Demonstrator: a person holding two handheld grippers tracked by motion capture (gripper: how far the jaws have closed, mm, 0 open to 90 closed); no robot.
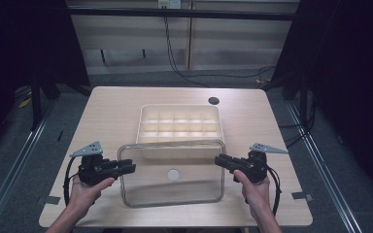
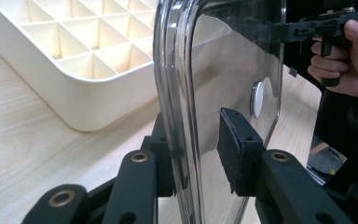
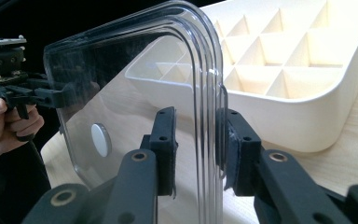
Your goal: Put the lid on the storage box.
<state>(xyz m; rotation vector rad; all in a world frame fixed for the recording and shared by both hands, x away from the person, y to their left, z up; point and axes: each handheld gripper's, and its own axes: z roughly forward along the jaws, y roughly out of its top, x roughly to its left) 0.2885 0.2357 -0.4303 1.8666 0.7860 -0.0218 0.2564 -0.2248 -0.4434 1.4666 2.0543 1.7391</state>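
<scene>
At the near half of the table (image 1: 111, 104), the left hand-held gripper (image 1: 126, 168) is clamped on the left rim of a clear, rounded-rectangle plastic lid (image 1: 172, 187) with a small white round disc (image 1: 173, 174) at its centre; in the left gripper view its pads (image 2: 235, 151) stand on either side of the raised rim. The right hand-held gripper (image 1: 222, 160) pinches the opposite rim, and in the right gripper view its jaws bracket the ridged edge, closed on it. The lid is held between the two, just in front of a cream plastic organiser tray (image 1: 145, 136) divided into a grid of small empty compartments, its far edge overlapping the tray's near wall.

The step in hand looks like seating the lid on the tray. To do it well, both hands should carry the lid level and at the same pace, so that it neither twists nor slips from the pads, line its rounded corners up with the tray's corners, and lower it squarely before letting go.

No brand, label or writing can be read on lid, tray or table.
</scene>
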